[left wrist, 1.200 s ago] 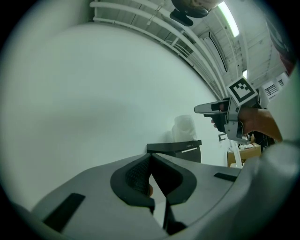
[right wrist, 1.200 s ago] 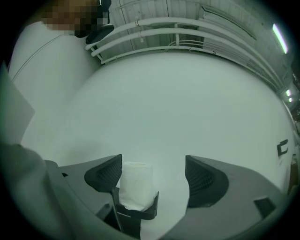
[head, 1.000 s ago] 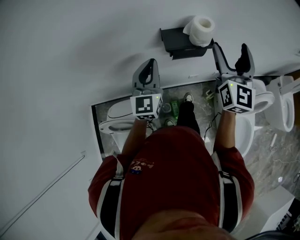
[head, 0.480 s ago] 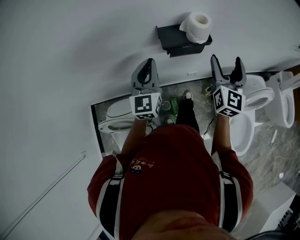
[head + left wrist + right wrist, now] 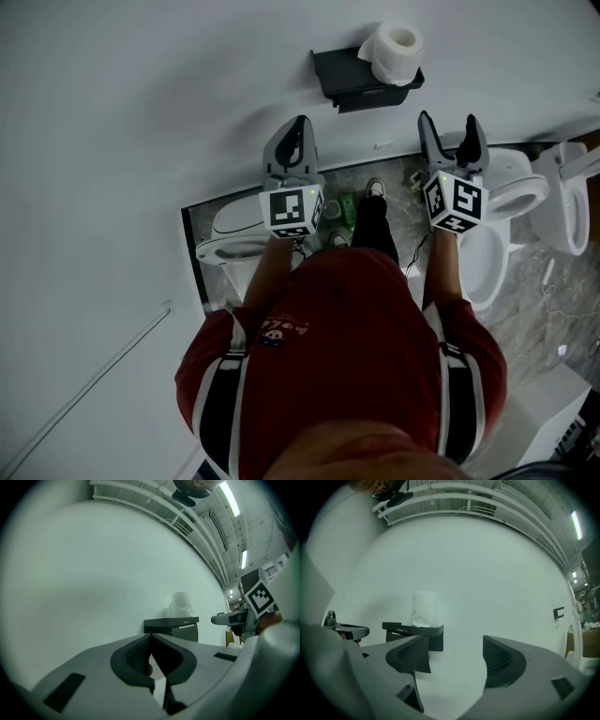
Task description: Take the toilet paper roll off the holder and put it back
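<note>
A white toilet paper roll [image 5: 394,53] stands upright on top of a black wall-mounted holder [image 5: 361,77]. In the right gripper view the roll [image 5: 424,608] rises above the holder [image 5: 414,631], left of the jaws. My right gripper [image 5: 449,129] is open and empty, a little below and right of the holder. My left gripper [image 5: 294,136] is shut with nothing in it, below and left of the holder. From the left gripper view the roll [image 5: 181,605] and the holder [image 5: 174,627] lie ahead, to the right.
A white wall [image 5: 141,112] fills most of the view. Below are white toilets [image 5: 511,202] on a grey marbled floor [image 5: 389,192], with another toilet [image 5: 230,246] at the left. The person's red shirt [image 5: 342,356] and shoe [image 5: 376,195] show below.
My right gripper has drawn down and left, away from the holder, and now hangs apart from the roll. The left gripper has stayed put.
</note>
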Action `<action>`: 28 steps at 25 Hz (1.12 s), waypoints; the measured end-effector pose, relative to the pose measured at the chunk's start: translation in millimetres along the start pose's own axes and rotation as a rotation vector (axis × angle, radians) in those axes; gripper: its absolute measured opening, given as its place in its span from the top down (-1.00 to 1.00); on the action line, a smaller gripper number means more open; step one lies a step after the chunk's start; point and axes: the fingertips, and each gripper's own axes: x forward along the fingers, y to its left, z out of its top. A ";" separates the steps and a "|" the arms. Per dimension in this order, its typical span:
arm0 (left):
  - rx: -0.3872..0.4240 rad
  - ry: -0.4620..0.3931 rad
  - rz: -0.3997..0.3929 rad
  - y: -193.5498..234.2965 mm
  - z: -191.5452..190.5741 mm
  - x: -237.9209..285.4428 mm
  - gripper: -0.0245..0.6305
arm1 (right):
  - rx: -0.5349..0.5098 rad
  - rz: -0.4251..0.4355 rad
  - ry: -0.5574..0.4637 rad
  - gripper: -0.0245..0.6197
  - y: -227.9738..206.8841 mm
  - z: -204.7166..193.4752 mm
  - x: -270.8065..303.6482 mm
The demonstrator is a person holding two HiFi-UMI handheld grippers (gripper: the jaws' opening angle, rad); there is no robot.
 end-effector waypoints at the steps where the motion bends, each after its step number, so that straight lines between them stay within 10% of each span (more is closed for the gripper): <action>1: 0.002 -0.001 -0.001 -0.2 0.3 0.0 0.87 | -0.001 -0.002 0.001 -0.28 -0.3 -0.1 0.0; 19: 0.013 -0.016 -0.008 -5.4 5.9 -3.4 0.87 | 0.001 0.027 -0.021 0.82 7.1 3.5 -7.0; 28: 0.019 -0.022 -0.015 -8.7 8.7 -3.1 0.87 | -0.014 0.032 -0.022 0.90 8.5 6.9 -7.6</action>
